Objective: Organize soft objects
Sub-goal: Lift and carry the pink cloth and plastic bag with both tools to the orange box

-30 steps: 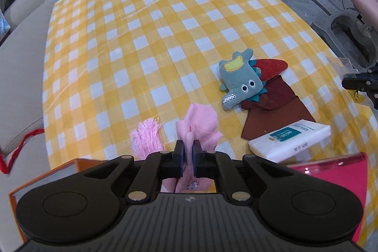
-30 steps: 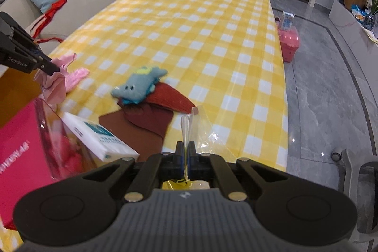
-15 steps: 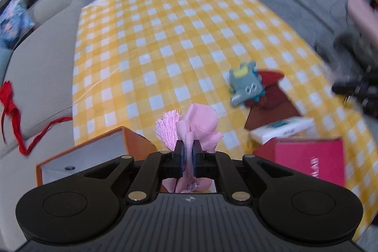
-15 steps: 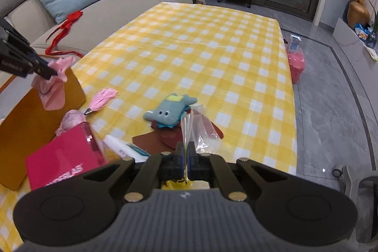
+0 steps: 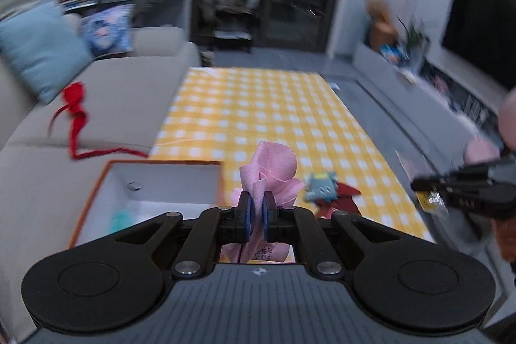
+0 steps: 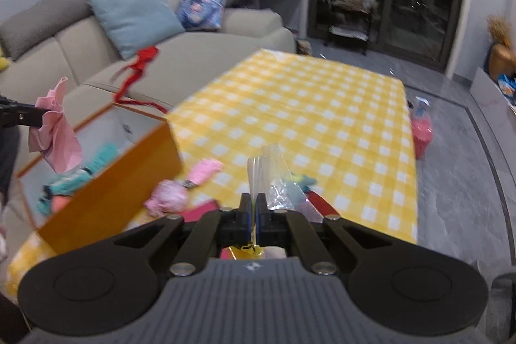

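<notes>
**Above the orange box, pink cloth in my left grip**

Over the open orange box [image 5: 96, 192] I hold my left gripper [image 5: 256, 211], its jaws closed down on a pink cloth [image 5: 274, 170]. From the right wrist view that cloth [image 6: 54, 131] hangs clear of everything, above the box's [image 6: 122, 182] near corner, where turquoise and pink soft things already lie inside.

I judge the cloth very light and limp: it bunches above the pads and droops below them, so it should fall rather than hold any shape. Taking it by a gathered fold, as now, seems the safest hold; a single edge would likely slip out. It is pale pink, matte and creased, with a small printed label near its lower end.

My right gripper [image 6: 253, 210] is closed too, pinching a clear plastic bag [image 6: 267, 173], thin, crinkly and glossy, with something yellow at the base. It looks slippery and will flutter.

On the yellow checked tablecloth [image 6: 306, 105] lie a blue plush toy [image 5: 321, 187] on dark red fabric [image 5: 342, 199], a pink tassel [image 6: 203, 171] and a pink puff [image 6: 166, 199], not yet sorted.
</notes>
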`<state>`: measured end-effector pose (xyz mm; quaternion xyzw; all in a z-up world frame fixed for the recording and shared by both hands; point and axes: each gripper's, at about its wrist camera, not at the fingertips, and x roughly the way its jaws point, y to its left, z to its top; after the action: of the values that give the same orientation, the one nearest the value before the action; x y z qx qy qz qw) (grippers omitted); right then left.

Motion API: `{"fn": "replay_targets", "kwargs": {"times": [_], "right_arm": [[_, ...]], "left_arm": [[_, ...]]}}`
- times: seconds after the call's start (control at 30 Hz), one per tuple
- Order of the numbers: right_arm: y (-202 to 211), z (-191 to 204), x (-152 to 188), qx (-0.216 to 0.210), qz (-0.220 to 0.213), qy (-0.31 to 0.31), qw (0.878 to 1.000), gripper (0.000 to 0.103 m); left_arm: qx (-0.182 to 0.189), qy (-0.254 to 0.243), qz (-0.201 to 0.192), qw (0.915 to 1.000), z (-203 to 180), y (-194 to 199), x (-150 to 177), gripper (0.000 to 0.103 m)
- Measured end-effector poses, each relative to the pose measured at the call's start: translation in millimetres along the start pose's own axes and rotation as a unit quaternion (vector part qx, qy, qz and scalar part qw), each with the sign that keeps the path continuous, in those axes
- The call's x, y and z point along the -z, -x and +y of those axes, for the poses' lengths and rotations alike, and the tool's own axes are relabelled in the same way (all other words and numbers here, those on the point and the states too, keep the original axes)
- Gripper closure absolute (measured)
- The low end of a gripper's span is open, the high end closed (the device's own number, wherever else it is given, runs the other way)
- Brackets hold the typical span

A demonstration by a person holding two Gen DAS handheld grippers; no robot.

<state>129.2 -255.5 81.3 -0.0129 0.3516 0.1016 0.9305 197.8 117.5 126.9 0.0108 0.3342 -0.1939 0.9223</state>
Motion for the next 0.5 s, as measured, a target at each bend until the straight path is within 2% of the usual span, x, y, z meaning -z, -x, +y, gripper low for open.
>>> {"fn": "replay_targets", "kwargs": {"times": [0.17,0.27,0.37,0.5], "right_arm": [[16.1,48.3,-16.6,-0.023,-0.016,0.034,0.999,0.103],[18.4,83.8,-31.5,-0.04,-0.025,0.062,0.997,0.103],[17.2,117.2,-53.4,-0.054,-0.034,0.092,0.994,0.103],[2.5,154.5,-89.4,-0.072,-0.033,0.124,0.989,0.103]], "left_arm": [[-0.022,0.03,-0.035,0.9987,36.6,15.9,-14.6,0.095],[-0.01,0.047,-0.04,0.998,56.2,3.5,-30.8,0.095],[-0.017,0.061,-0.049,0.9968,77.2,-9.4,-41.2,0.095],[-0.038,0.084,-0.038,0.995,111.7,-33.6,-44.4,0.095]]}}
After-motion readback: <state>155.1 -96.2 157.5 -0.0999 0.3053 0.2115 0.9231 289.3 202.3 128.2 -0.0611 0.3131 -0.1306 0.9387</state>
